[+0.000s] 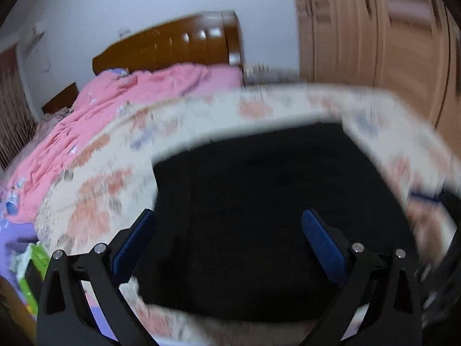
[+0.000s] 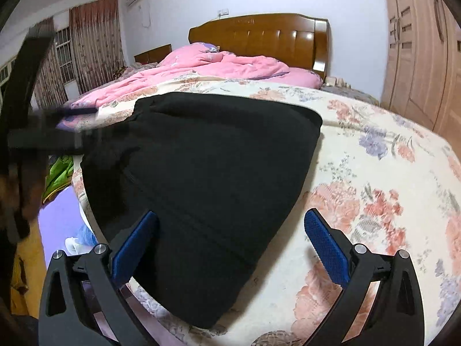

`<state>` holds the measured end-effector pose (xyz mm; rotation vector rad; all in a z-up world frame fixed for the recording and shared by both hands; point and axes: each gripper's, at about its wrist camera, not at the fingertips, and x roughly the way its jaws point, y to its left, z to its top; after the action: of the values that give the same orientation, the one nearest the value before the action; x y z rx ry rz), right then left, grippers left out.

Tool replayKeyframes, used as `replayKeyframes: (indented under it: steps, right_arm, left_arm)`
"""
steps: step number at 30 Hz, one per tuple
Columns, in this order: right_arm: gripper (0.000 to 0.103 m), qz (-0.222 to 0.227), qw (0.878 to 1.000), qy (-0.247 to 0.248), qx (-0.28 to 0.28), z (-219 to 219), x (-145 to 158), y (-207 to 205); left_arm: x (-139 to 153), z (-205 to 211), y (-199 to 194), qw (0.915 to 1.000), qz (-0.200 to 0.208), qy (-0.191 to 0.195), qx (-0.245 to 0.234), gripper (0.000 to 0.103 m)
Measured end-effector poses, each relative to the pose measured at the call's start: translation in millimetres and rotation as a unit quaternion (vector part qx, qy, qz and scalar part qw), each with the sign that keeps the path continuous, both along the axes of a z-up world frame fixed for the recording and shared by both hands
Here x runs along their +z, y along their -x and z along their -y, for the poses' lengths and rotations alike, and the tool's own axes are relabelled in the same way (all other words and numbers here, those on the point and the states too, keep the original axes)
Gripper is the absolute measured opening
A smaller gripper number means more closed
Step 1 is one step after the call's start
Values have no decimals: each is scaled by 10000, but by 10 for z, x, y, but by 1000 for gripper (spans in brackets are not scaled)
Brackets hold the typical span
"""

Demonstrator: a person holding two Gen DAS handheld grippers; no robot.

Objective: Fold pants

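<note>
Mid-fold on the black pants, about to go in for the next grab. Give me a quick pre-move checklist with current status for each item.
1. Left gripper open, nothing between its pads: ok.
2. Right gripper open, nothing held: ok.
3. Black pants lying on the floral bedspread as a compact, folded-looking shape: ok.
4. Pants fully supported: not ok; in the right wrist view their near-left edge sits at the bed's edge.
5. Left wrist view sharp enough to aim by: not ok, heavily motion-blurred.
6. Pink quilt away from the pants: ok, it lies nearer the headboard.
</note>
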<state>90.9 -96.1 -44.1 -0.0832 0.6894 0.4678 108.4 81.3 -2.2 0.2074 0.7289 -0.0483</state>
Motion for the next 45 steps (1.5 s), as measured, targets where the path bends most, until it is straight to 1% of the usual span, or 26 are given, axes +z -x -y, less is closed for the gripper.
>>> replayKeyframes:
  steps: [1, 3, 7, 11, 22, 25, 27, 28, 29, 30, 31, 33, 35, 36, 37, 38, 39, 41, 42, 43, 44, 45]
  right_arm:
    - [98, -67, 10000, -64, -4, 12, -22, -3]
    - [98, -168, 9998, -131, -2, 18, -84, -10]
    - [98, -175, 9998, -111, -2, 6, -100, -8]
    - [98, -247, 9995, -179, 16, 33, -131, -43]
    - [98, -290, 9994, -163, 55, 24, -144, -11]
    - [98, -395, 9991, -101, 80, 33, -124, 1]
    - [98, -533, 9985, 31, 122, 49, -71, 19]
    - [98, -550, 9983, 122, 148, 60, -37, 37]
    - [98, -494, 9984, 235, 156, 79, 19, 72]
    - [98, -384, 9987, 332, 91, 110, 77, 108]
    - [99, -315, 9988, 371, 14, 140, 108, 120]
    - [99, -306, 9990, 309, -108, 198, 151, 118]
    - [99, -376, 9988, 245, -204, 214, 162, 137]
    - [99, -376, 9989, 172, -219, 222, 172, 173]
    - [99, -366, 9991, 52, -190, 225, 189, 224]
    - [99, -331, 9993, -122, -122, 228, 209, 322]
    - [99, -294, 9994, -151, -97, 216, 218, 371]
    - [99, -128, 9999, -21, -56, 179, 231, 541]
    - [99, -60, 9999, 76, -67, 171, 230, 611]
    - [99, -2, 9998, 137, -123, 179, 235, 677]
    - [99, 14, 9997, 131, -193, 204, 254, 706]
    - [99, 3, 9996, 64, -289, 235, 264, 747]
  left_arm:
    - [-104, 2, 22, 10000, -52, -11, 9, 101]
    - [-154, -75, 66, 9995, 100, 290, 35, 102]
    - [-203, -24, 44, 9998, 160, 77, 34, 102]
    - [-239, -33, 80, 9995, 288, 87, 50, 102]
    - [-258, -76, 62, 9995, 274, 184, -11, 102]
    - [-258, -89, 58, 9995, 245, 189, -34, 102]
    - [-204, -120, 67, 9996, 155, 226, -52, 102]
    - [-149, -137, 105, 9997, 175, 174, -17, 102]
    - [-89, -148, 164, 9996, 288, 41, 51, 102]
    - [-23, -154, 258, 9987, 470, -175, 134, 102]
    - [8, -169, 314, 9982, 526, -243, 123, 102]
    - [16, -230, 419, 9989, 454, -61, -80, 102]
    - [20, -296, 539, 9987, 454, 182, -109, 101]
    - [43, -323, 648, 9978, 535, 345, -164, 101]
    - [68, -332, 737, 9969, 631, 417, -200, 101]
    - [102, -322, 864, 9960, 798, 369, -161, 101]
    - [127, -289, 951, 9952, 939, 237, -104, 101]
    - [165, -209, 1125, 9922, 1235, -129, 92, 102]
    - [172, -139, 1252, 9882, 1434, -396, 365, 102]
    - [172, -94, 1334, 9848, 1541, -545, 583, 102]
    - [173, -34, 1402, 9824, 1597, -627, 745, 102]
    - [176, -9, 1417, 9842, 1537, -537, 694, 102]
